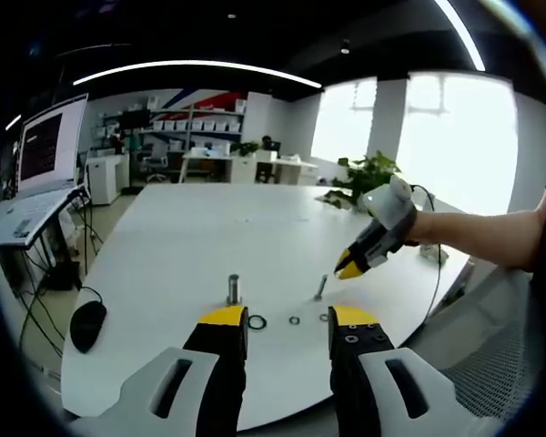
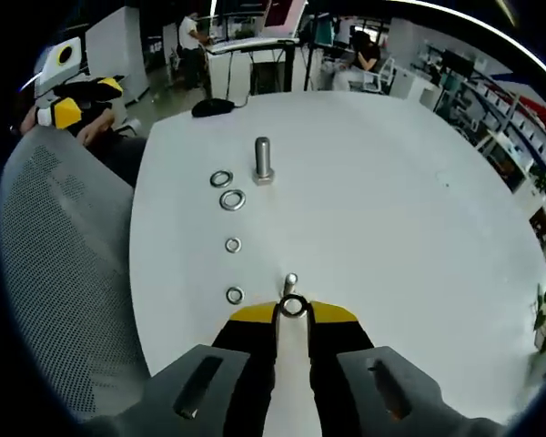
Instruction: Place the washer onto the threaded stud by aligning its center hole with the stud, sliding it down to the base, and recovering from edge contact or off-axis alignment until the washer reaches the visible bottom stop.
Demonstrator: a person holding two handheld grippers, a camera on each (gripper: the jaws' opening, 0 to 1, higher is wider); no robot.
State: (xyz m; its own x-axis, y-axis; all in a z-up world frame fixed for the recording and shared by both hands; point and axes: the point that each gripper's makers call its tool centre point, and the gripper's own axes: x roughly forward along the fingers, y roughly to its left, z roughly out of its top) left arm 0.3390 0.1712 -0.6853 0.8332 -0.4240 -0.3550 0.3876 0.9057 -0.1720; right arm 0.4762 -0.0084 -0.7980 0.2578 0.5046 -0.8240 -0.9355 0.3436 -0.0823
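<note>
While the right claw (image 2: 292,312) grips the washer (image 2: 293,306) at its tips, it sits over the stud (image 2: 290,281).

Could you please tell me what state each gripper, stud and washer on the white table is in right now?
Right yellow-tipped gripper: shut on a small metal washer, just above the small threaded stud.
Small threaded stud: upright, bare.
Large metal bolt: upright, bare.
Four loose metal washers: flat on the white table.
Left yellow-tipped gripper: open, empty.
Laptop: open, screen lit.
</note>
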